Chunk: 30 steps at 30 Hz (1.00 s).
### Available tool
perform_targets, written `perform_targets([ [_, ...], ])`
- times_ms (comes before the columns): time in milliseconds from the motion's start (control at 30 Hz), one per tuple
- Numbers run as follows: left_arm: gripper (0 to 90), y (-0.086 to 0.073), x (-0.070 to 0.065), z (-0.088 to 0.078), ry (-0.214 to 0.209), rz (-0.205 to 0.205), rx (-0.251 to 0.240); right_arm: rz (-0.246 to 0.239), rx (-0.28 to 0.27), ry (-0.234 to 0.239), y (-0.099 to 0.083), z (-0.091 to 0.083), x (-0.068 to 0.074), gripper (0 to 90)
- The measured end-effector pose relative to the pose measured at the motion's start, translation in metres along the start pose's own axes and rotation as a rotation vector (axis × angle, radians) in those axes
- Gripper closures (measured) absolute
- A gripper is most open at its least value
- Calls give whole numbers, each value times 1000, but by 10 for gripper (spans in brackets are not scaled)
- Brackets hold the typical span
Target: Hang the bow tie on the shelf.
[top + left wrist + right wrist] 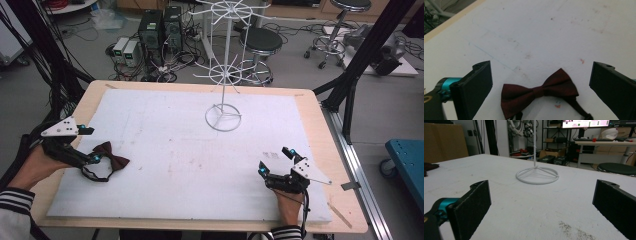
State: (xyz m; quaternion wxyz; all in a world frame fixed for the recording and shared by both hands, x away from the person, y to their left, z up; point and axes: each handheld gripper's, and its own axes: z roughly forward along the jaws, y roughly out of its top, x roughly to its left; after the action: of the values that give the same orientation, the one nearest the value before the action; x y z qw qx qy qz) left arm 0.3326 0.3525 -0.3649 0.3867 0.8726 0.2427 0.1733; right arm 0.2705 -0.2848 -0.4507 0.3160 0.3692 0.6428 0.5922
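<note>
A dark red bow tie point(111, 156) with a black strap lies flat on the white foam mat point(175, 150) near its left edge. My left gripper point(91, 145) is open right beside it, one jaw on each side of its left wing. In the left gripper view the bow tie point(539, 92) lies low between the wide-apart jaws of the gripper point(542, 68), untouched. My right gripper point(275, 161) rests open near the mat's front right and holds nothing. A white wire display stand point(223, 117) stands at the back middle. In the right gripper view the stand's ring base point(537, 175) is straight ahead of the open gripper point(542, 184).
The mat covers a wooden table point(320, 130). Behind the table are stools point(261, 42), computer cases point(160, 27) and cables on the floor. Black frame posts point(350, 75) stand at the right, and a blue cart point(407, 157) sits beyond the table's right edge.
</note>
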Motion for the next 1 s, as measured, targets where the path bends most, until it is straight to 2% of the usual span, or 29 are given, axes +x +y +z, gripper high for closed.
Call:
perform_targets([
  [33, 52, 0, 3, 4, -5, 8, 29, 3, 4, 2, 0, 0, 0, 11],
  [100, 52, 0, 4, 5, -9, 15, 43, 3, 2, 1, 0, 0, 0, 11],
  [167, 52, -3, 10, 10, -8, 27, 82, 2, 3, 2, 0, 0, 0, 11],
  [333, 52, -6, 17, 16, -17, 26, 113, 3, 3, 1, 0, 0, 0, 11],
  [367, 52, -7, 19, 20, -23, 46, 133, 6, 4, 1, 0, 0, 0, 11],
  [433, 52, -7, 19, 22, -28, 48, 145, 1, 0, 0, 0, 0, 0, 11],
  [667, 52, -9, 27, 36, -39, 87, 246, -2, -1, 0, 0, 0, 0, 11],
  [967, 107, -13, 33, 48, -58, 101, 310, 1, 1, 0, 0, 0, 0, 11],
  [1000, 135, -14, 33, 49, -63, 102, 313, 2, 0, 0, 0, 0, 0, 11],
])
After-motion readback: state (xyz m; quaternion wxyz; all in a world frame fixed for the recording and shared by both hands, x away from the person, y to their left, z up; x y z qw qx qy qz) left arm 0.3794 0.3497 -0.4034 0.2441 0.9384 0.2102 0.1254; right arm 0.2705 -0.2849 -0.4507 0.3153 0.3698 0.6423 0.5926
